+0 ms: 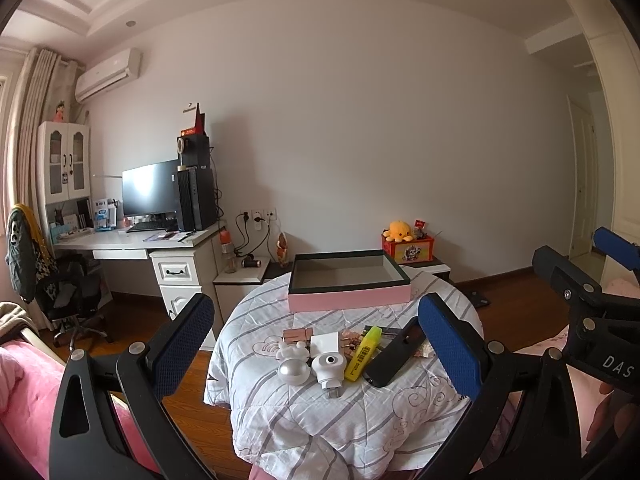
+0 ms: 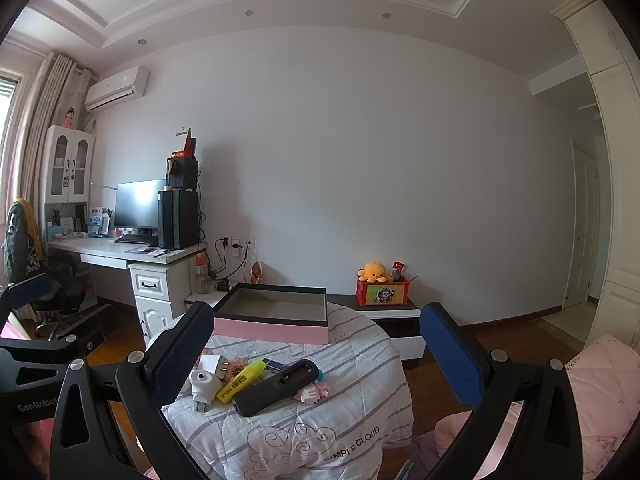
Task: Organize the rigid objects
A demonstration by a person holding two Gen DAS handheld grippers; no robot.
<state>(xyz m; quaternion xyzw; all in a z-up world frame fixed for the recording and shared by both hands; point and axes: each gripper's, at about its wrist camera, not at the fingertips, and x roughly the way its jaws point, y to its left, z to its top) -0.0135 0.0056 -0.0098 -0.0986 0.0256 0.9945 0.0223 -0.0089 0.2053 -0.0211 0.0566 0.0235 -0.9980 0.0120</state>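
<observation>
Both the left gripper and right gripper were held wide apart, empty. The items were crowded together near the box; neighbours could be knocked off the quilt.

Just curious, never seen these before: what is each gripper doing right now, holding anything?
Left gripper: open wide, holding nothing.
Right gripper: open wide, holding nothing.

Soft daylight from the window on your left lights the room evenly; fisheye edges bend and darken.
</observation>
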